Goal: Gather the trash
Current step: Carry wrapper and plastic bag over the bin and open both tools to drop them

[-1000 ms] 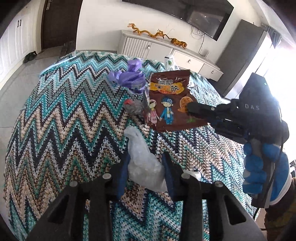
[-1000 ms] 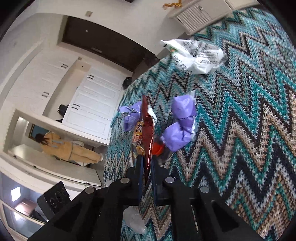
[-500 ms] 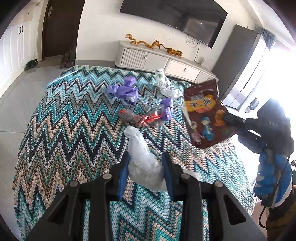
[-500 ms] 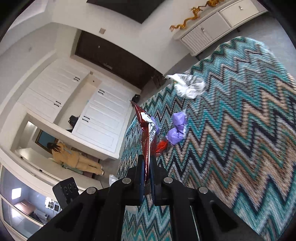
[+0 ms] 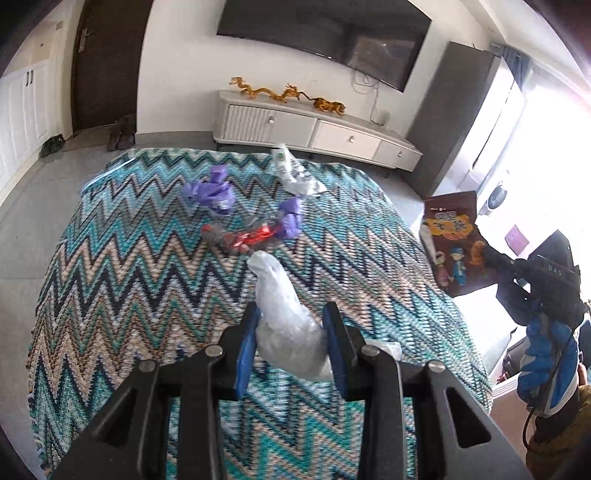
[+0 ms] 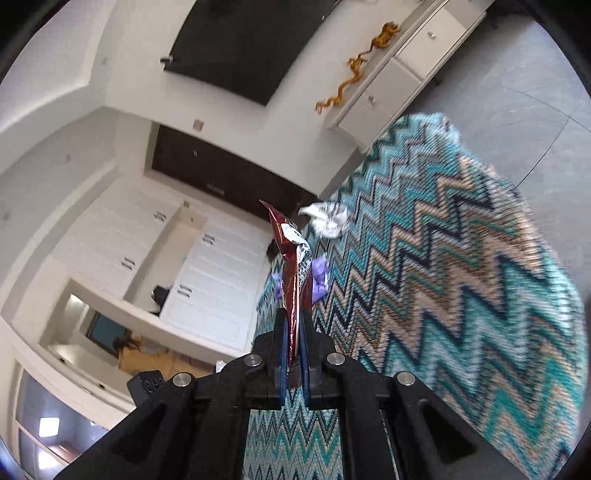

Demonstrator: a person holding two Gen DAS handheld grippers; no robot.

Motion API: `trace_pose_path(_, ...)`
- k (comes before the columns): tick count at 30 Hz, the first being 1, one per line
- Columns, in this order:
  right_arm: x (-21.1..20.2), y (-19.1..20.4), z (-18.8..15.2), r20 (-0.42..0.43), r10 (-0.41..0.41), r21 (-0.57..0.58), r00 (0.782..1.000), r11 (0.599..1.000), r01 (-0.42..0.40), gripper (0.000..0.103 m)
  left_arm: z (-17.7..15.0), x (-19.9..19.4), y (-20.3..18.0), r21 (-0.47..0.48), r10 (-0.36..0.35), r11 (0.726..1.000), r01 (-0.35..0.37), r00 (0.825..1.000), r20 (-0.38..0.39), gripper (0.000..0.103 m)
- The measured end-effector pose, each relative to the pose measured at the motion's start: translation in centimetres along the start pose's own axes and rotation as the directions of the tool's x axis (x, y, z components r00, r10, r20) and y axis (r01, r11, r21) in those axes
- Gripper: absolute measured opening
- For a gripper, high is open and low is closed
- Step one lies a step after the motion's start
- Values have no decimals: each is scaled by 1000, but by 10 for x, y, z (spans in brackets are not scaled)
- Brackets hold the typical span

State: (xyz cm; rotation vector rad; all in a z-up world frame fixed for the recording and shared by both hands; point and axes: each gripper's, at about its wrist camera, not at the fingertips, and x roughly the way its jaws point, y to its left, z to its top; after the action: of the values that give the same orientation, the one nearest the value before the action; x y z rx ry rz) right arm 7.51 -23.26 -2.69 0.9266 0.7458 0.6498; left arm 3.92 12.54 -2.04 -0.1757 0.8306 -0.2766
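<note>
My left gripper (image 5: 291,325) is shut on a clear plastic bag (image 5: 284,321) and holds it above the zigzag blanket (image 5: 129,280). My right gripper (image 6: 292,325) is shut on a brown snack bag (image 6: 291,266), held edge-on and upright; in the left wrist view that snack bag (image 5: 452,240) hangs beyond the blanket's right edge. On the blanket lie a red wrapper (image 5: 243,236), two purple wads (image 5: 212,190) (image 5: 290,218) and a white printed bag (image 5: 295,173).
A white TV cabinet (image 5: 314,129) with gold dragon figures stands beyond the blanket under a wall TV (image 5: 325,33). A dark tall cabinet (image 5: 454,114) is at the right. Grey floor and shoes (image 5: 122,133) lie to the left.
My right gripper has carried the snack bag from over the middle of the blanket out past its right edge. My left gripper has lifted a little with the plastic bag.
</note>
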Motion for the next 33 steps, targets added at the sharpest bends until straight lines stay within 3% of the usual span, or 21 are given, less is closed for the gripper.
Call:
trace_pose_path(10,-99,-46,16,207,-5,73,978,997,-11,6,36,38,-89,120,-99,987,106,993,-61,32)
trace_pose_path(16,-174,-106,23,330,-115,163,937,985,64,6,49,88,-180,228,-159,955,189,977,-142,32)
trace_pose_path(20,-220,-153,22,390,-231,247,891,959,140,6,50,135,-253,307,-173,923,232,963,-209,32)
trace_pose_path(26,-258,-216,19,410,-355,364,840,908,206,6,37,210,-345,365,-165,892,268,943,-290,33)
trace_pose_path(33,-263,-268,26,360,-456,423,814,857,293,6,16,287,-419,384,-131,881,277,922,-364,34)
